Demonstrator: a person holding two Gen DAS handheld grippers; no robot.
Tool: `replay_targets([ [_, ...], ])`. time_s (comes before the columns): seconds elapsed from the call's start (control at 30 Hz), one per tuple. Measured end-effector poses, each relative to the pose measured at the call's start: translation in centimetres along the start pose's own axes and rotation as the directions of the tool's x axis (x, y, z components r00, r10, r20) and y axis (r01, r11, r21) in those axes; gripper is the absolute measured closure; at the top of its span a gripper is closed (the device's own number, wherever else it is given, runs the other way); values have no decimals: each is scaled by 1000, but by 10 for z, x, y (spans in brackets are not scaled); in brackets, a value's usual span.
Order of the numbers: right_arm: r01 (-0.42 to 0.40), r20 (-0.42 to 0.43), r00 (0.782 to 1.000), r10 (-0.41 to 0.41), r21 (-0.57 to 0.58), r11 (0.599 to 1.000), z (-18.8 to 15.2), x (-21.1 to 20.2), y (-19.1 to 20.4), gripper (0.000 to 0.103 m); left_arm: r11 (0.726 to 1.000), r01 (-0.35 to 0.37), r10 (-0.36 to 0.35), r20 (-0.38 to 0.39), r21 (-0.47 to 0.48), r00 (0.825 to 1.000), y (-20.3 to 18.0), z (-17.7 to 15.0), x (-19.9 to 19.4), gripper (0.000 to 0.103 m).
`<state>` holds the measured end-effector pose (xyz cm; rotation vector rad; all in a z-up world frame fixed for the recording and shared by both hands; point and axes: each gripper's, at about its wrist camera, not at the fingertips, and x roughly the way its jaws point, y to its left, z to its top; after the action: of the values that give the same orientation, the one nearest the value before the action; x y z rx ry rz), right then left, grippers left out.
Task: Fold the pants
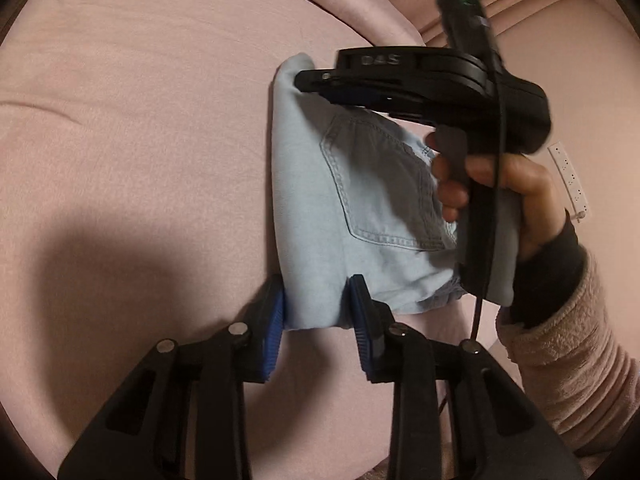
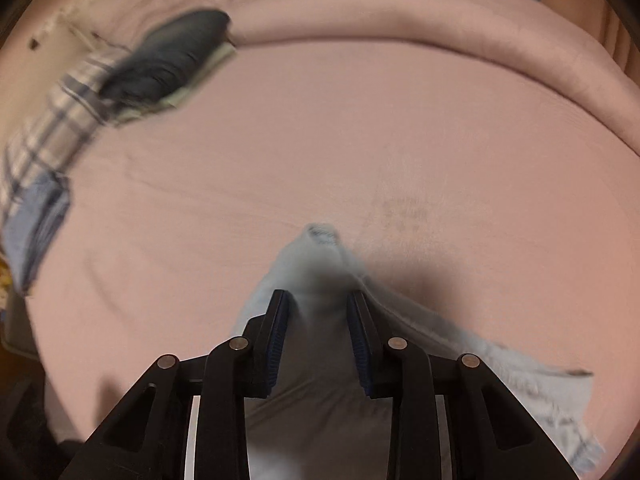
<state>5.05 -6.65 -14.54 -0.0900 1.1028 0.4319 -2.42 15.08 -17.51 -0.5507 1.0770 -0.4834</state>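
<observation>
On pink bed [image 1: 140,140], right gripper [image 1: 320,88] hides pants [image 1: 312,208] corner.

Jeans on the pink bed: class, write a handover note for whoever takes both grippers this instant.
Left gripper: jaws closed on the near folded edge of the jeans.
Right gripper: jaws closed on the jeans' far end; its own view is blurred.
Done: jeans rest on the bed, folded compact, back pocket up.
Left: probably settle them flat, release both grips, smooth; perhaps move them to the other clothes.
</observation>
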Motion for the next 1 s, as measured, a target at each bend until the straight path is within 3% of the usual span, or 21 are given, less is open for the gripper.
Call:
replay_targets([
  [0.13, 25, -5, 1000, -25, -10, 1000, 0, 4, 4, 73, 1000, -9, 9, 0, 18, 1000, -4, 0, 0, 72],
  [0.3, -81, 58, 995, 78, 47, 996, -14, -31, -9, 72, 1000, -23, 23, -1, 16, 1000, -3, -1, -6, 71],
  [0.43, -92, 121, 988, 96, -35, 995, -57, -78, 0, 72, 999, -29, 30, -11, 13, 1000, -4, 2, -4, 71],
  [0.57, -62, 132, 988, 77, -112, 992, -103, -107, 7, 72, 999, -43, 43, -11, 15, 999, -10, 9, -1, 71],
  [0.73, -9, 60, 998, 18, -150, 989, -151, -94, 4, 72, 998, -65, 66, -19, 22, 998, -16, 11, 2, 70],
  [0.83, 6, 118, 993, 12, -152, 988, -167, -84, -4, 73, 995, -94, 95, -16, 44, 995, -22, 11, 6, 69],
  [0.93, -52, 129, 990, 63, -89, 995, -162, -91, -14, 72, 995, -92, 93, -20, 35, 995, -23, 15, 3, 67],
  [1.0, -132, 146, 980, 134, -23, 991, -161, -106, -26, 69, 995, -93, 93, -17, 25, 996, -22, 16, 0, 58],
])
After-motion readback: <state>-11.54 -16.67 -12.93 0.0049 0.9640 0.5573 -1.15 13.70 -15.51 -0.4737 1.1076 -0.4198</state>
